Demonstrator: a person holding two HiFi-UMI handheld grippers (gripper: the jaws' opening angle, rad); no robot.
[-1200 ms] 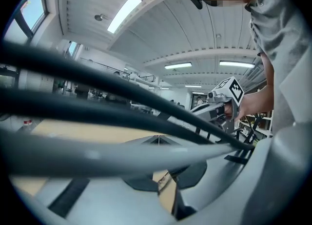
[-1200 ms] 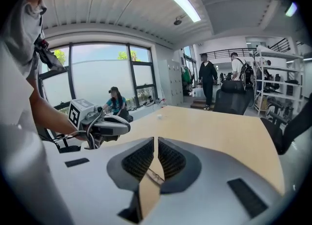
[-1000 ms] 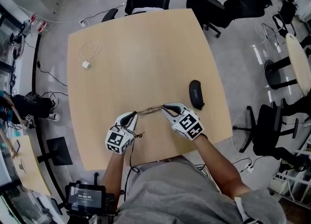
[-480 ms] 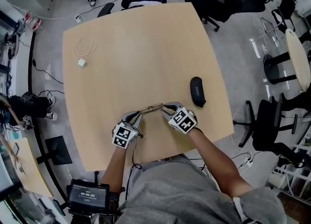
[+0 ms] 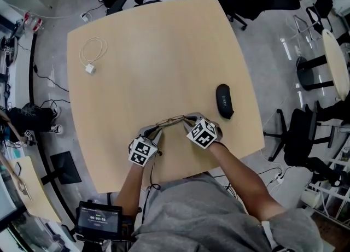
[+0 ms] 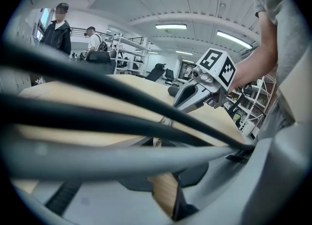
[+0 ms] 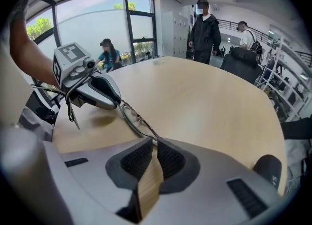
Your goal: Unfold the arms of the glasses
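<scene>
Both ends of the thin metal wire-framed glasses [image 5: 170,120] were pinched, one end per gripper. They hung low over the pale wooden table [image 5: 153,54], a fair way left of the black oval glasses case [image 5: 223,101].

What changed over the last second was pretty subtle. The glasses barely shifted relative to the case, and the case itself hadn't budged. The gripper bodies had swung in closer to each other, though, and the right one had rolled its marker cube round a bit.

The right gripper [image 7: 155,143], on the side of the glasses nearer the case, had its jaws squeezed almost together. They were down on the tip of the wire with only a sliver of gap, and its own view showed that fine.

The left gripper [image 5: 155,130] was on the side away from the case. Its own view was mostly black cables [image 6: 97,116] across the lens, but the pads looked closed down with the wire leading in. The right gripper view also showed its tips clamped on the other end.

My read is that the wrists turned while the frame stayed put, so an arm was being worked at its hinge rather than the glasses being carried anywhere. I couldn't tell from any view whether either arm had actually swung out, so I'd call the unfolding started but not done.

Far up and left of the case, the coiled white cable [image 5: 90,57] wasn't involved.
</scene>
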